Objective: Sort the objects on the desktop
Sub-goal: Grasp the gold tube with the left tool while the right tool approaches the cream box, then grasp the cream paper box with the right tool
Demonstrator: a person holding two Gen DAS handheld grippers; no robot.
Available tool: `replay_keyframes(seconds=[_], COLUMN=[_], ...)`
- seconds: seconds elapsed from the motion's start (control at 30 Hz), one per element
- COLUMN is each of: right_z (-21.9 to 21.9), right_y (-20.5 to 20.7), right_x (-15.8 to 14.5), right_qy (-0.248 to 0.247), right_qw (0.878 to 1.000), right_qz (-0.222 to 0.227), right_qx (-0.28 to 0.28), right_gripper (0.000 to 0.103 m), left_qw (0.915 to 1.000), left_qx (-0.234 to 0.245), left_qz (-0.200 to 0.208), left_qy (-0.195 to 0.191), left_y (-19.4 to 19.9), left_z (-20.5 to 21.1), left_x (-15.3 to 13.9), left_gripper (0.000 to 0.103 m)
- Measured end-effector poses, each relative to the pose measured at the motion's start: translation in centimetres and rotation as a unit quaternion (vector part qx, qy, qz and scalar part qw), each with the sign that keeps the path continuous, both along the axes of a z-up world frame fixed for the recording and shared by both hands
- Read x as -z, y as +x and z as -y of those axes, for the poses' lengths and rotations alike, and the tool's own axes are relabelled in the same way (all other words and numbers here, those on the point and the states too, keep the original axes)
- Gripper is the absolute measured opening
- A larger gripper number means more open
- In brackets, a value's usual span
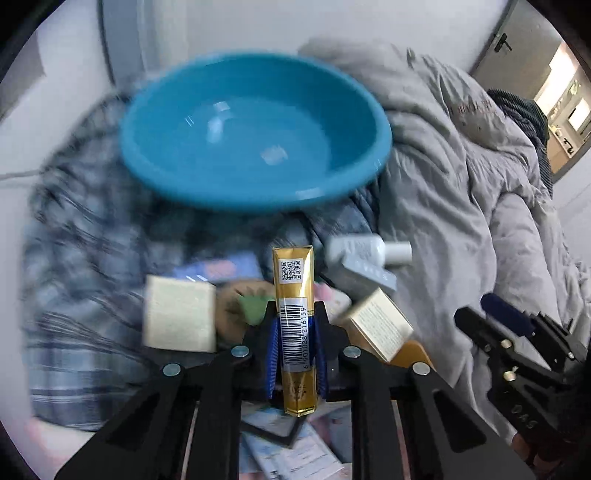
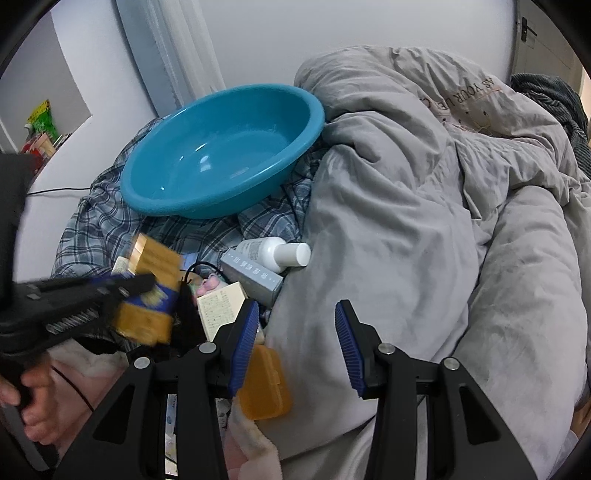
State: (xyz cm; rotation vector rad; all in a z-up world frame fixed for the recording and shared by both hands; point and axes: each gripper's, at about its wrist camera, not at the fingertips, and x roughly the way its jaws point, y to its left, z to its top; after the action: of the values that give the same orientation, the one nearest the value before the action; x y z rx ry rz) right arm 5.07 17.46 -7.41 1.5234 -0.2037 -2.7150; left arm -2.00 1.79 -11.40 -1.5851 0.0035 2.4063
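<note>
Upright between the blue pads of the left gripper [image 1: 297, 343], a slim gold box [image 1: 295, 295] with a barcode is clamped tight above a pile of small boxes and a white bottle [image 1: 369, 251]. Beyond sits a blue basin [image 1: 255, 133] on plaid cloth [image 1: 85, 258]. Right gripper [image 2: 297, 343] gapes empty over the grey duvet [image 2: 424, 221].

A rumpled grey duvet [image 2: 424, 221] lies beside a plaid sheet [image 2: 96, 221], below a white wall [image 2: 295, 33].
</note>
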Motion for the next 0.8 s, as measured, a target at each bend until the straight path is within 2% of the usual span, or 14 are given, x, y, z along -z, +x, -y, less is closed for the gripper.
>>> replay_keyframes(seconds=[0.2,0.27,0.33,0.4,0.53,0.6,0.67,0.8], right_z=[2.0,2.6,3.2,3.7,4.2,4.5,4.8,5.7], right_y=[0.1,0.2,0.2,0.0,-0.6,-0.7,-1.0,-1.8], right_x=[-0.8,-1.2,-1.5,-1.3,-0.2,0.3,0.7,1.9], right_qy=[0.004,0.008,0.005,-0.004,-0.012,-0.013,-0.01,0.007], right_qw=[1.0,0.999,0.999,0.999,0.999,0.998,0.998,0.997], right_qz=[-0.005,-0.011,-0.014,-0.011,0.01,0.019,0.028,0.04], right_qx=[-0.027,-0.034,-0.043,-0.051,-0.051,-0.052,-0.057,-0.068], right_gripper=[0.043,0.051,0.052,0.053,0.064,0.065,0.07,0.071], left_qw=[0.9991,0.9989,0.9984,0.998,0.9985,0.9985,0.9986,0.9991], left_qx=[-0.023,-0.03,-0.04,-0.047,-0.047,-0.046,-0.046,-0.041], left_qz=[-0.033,-0.034,-0.037,-0.039,-0.027,-0.027,-0.024,-0.01], left_qy=[-0.012,-0.007,-0.012,-0.016,-0.009,-0.008,-0.005,0.0], left_y=[0.5,0.6,0.9,1.1,1.4,1.5,1.4,0.9], left_z=[2.3,3.1,3.7,4.2,4.6,4.6,4.6,4.4], left_x=[-2.6,-2.9,-3.0,-2.8,-2.0,-1.6,-1.1,-0.1], left_gripper=[0.018,0.018,0.018,0.018,0.018,0.018,0.018,0.018])
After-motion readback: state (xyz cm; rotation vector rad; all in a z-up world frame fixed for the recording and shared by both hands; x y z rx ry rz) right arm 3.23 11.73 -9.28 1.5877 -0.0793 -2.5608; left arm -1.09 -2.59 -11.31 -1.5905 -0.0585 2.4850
